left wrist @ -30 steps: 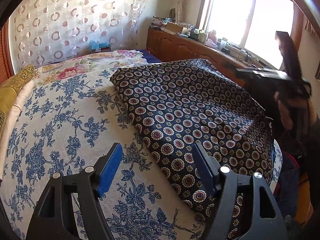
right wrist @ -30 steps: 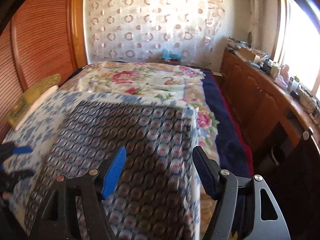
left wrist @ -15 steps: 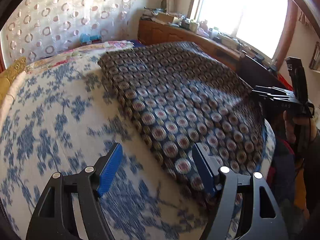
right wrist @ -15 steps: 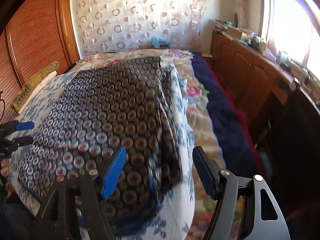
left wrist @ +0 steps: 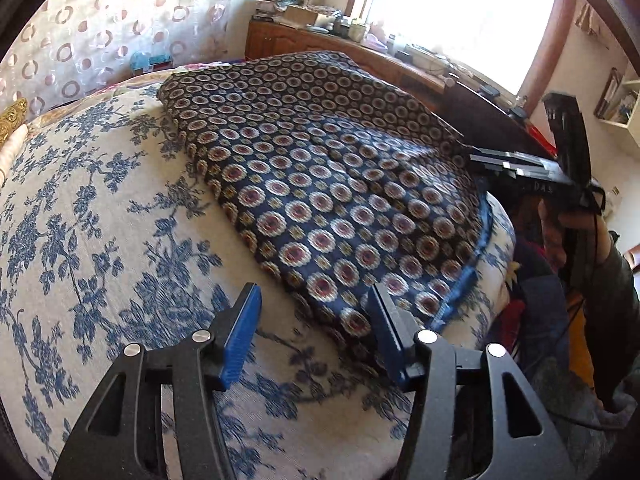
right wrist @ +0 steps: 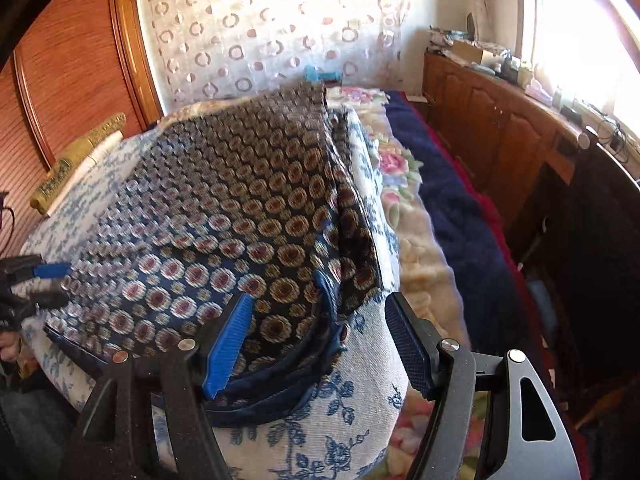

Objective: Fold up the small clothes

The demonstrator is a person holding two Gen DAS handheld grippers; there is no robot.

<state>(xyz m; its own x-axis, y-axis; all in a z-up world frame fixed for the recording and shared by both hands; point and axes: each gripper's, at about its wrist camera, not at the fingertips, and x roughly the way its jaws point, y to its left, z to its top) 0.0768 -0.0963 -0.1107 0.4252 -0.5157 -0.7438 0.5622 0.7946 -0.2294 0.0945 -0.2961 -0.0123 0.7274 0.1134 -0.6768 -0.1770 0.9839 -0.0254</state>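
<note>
Your left gripper [left wrist: 314, 334] and right gripper [right wrist: 318, 340] both gape wide, holding nothing, at the near corners of the navy medallion-patterned garment [left wrist: 340, 184], which lies flat on the blue-and-cream floral bedspread [left wrist: 100, 220].

Far side of the patterned garment [right wrist: 224, 208] motion-blurred; left claw [right wrist: 50, 284] cut off by frame edge

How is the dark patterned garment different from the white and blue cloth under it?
The garment is dark navy with round medallions; the cloth is off-white with blue flower sprays. The garment is smaller and lies on top; the cloth spreads wider beneath it. The garment has a blue hem; the cloth shows no trim here. Both lie fairly flat.
</note>
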